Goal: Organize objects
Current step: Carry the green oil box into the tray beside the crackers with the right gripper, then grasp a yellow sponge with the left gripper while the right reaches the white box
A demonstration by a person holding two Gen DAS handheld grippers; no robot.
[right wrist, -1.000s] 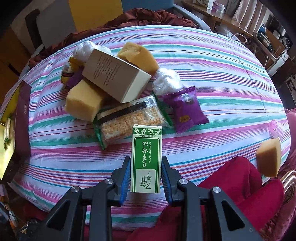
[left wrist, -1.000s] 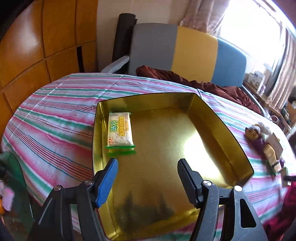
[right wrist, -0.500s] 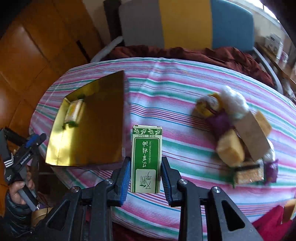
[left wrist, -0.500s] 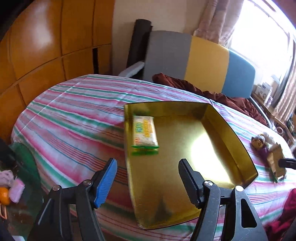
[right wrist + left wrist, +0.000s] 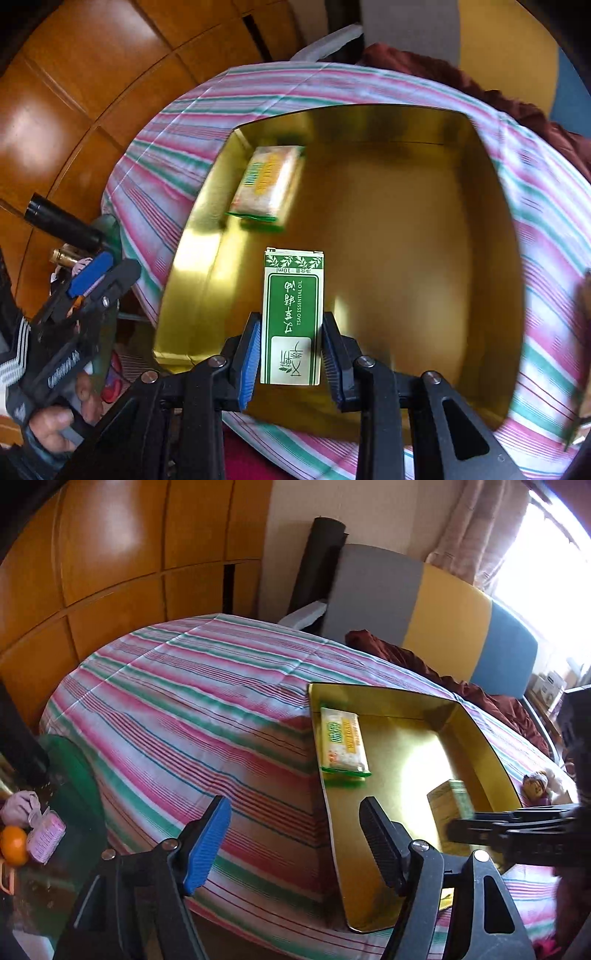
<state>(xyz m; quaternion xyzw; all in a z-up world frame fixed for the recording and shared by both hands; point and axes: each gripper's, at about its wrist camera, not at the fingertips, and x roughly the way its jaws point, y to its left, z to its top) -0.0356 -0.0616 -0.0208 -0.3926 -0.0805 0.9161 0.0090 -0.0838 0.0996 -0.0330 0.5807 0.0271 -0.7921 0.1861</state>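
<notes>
1. The green box (image 5: 291,317) sits clamped between the two fingers of the right tongs (image 5: 291,350), held over the inside of the gold tray (image 5: 424,258), near its front wall.
2. In the left wrist view the same green box (image 5: 448,805) shows above the tray floor, blurred, with the right tongs (image 5: 476,829) reaching in from the right side of the tray.
3. A cracker packet (image 5: 267,184) lies flat in the tray's far left corner, against the left wall and apart from the box.
4. The left tongs (image 5: 295,842) stand wide apart and hold nothing, hovering beside the tray's left front edge.
5. The gold tray (image 5: 476,734) rests on the striped cloth (image 5: 192,709) that covers the tabletop.
6. A small doll (image 5: 535,784) lies on the cloth just past the tray's right wall.
</notes>
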